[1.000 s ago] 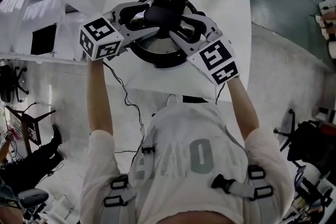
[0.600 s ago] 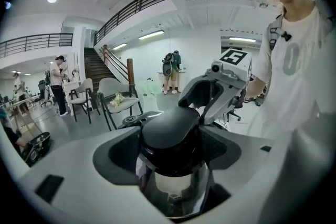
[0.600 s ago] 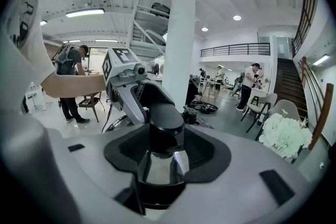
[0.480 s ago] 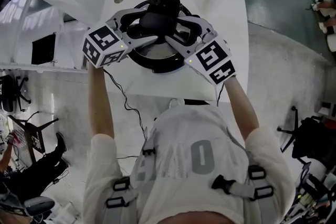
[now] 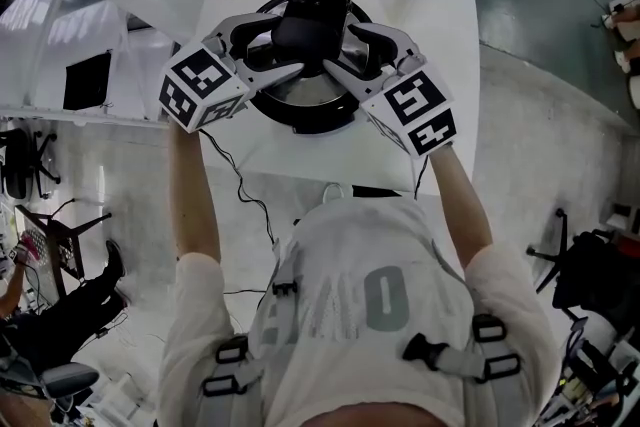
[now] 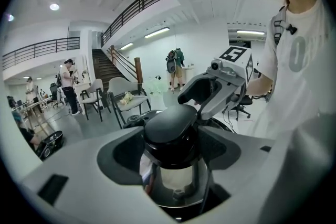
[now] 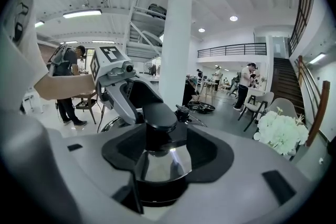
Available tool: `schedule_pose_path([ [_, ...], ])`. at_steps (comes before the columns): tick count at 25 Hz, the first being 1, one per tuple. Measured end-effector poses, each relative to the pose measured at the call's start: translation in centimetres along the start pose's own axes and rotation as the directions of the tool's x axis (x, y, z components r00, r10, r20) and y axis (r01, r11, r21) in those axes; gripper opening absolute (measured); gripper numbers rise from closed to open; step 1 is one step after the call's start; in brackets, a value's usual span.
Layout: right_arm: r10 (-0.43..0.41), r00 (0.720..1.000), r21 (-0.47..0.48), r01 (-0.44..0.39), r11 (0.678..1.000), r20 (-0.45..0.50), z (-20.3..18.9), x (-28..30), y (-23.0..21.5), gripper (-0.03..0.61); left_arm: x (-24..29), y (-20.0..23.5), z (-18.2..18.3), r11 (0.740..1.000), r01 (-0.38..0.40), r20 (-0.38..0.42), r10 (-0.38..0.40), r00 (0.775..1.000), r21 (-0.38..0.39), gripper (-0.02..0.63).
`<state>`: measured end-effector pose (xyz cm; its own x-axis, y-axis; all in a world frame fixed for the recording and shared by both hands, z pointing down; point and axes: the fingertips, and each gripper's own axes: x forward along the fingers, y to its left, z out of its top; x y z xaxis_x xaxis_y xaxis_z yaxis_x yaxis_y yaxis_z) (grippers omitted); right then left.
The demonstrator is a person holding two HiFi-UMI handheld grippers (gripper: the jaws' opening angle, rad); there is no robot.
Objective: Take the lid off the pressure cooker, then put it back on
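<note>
Lid knob (image 7: 159,114) between parted jaws

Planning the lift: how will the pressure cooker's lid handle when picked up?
The lid looks like polished steel, so it is probably stiff and fairly heavy. Its shiny surface is likely slippery; the matte black knob should grip better.

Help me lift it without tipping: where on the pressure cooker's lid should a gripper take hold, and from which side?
Take the black knob at the centre of the lid. It stands proud of the lid's steel surface, so jaws coming in nearly level from the person's side can close across it. The rest of the lid looks too wide and smooth to pinch.
</note>
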<state>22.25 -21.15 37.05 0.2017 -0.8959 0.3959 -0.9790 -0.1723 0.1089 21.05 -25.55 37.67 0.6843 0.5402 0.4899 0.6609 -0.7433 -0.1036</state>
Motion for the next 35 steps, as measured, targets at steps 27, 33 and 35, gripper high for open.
schedule_pose_path([
  [27,-0.037,0.999,-0.047,0.039,0.998,0.04,0.0,0.0,-1.6,0.199,-1.4,0.2,-0.9,0.989,-0.143,-0.019,0.143,0.99,-0.02,0.232],
  [33,-0.083,0.984,-0.065,0.094,0.993,0.155,4.2,-1.8,-2.7,0.153,-3.9,1.1,0.6,0.974,-0.221,0.027,0.223,0.975,-0.059,0.235],
  [35,-0.107,0.976,-0.076,0.124,0.989,0.188,5.3,-2.2,-3.1,0.152,-5.9,1.8,2.3,0.959,-0.27,0.099,0.278,0.955,-0.089,0.232],
])
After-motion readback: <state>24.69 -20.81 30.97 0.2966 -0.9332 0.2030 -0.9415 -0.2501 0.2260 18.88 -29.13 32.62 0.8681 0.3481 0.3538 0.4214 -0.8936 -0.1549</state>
